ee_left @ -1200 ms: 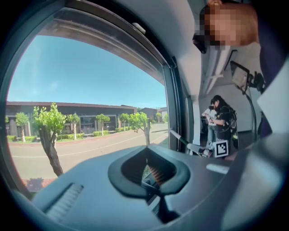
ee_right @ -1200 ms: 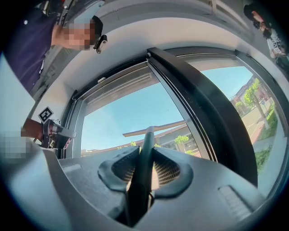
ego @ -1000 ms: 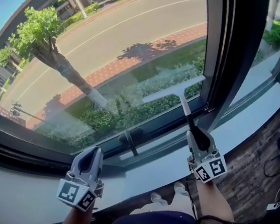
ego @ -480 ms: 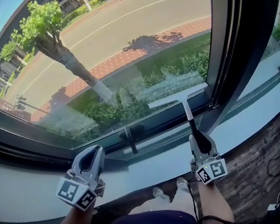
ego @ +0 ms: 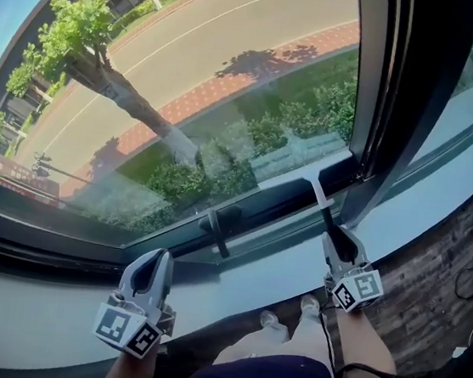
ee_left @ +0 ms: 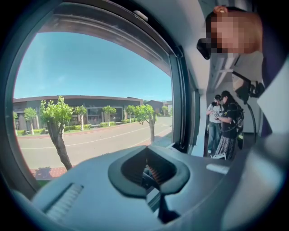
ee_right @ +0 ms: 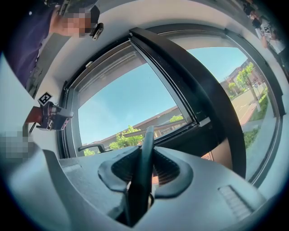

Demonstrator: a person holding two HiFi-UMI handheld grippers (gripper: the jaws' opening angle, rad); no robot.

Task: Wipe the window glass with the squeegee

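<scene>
The squeegee has a pale blade and a dark handle. Its blade lies low on the window glass, at the pane's bottom right corner beside the lower frame. My right gripper is shut on the squeegee handle, which runs up between the pads to the blade. My left gripper rests above the sill at lower left, apart from the glass. It is shut with nothing in it. Hazy wet streaks show on the glass above the blade.
A dark window handle sticks out from the lower frame between the grippers. A thick dark mullion stands right of the pane. The pale sill runs below. People stand further along the wall. Cables lie on the floor at right.
The squeegee has slid down the glass from mid-pane to the bottom edge, and my right gripper has dropped slightly with it. The left gripper has stayed put.
</scene>
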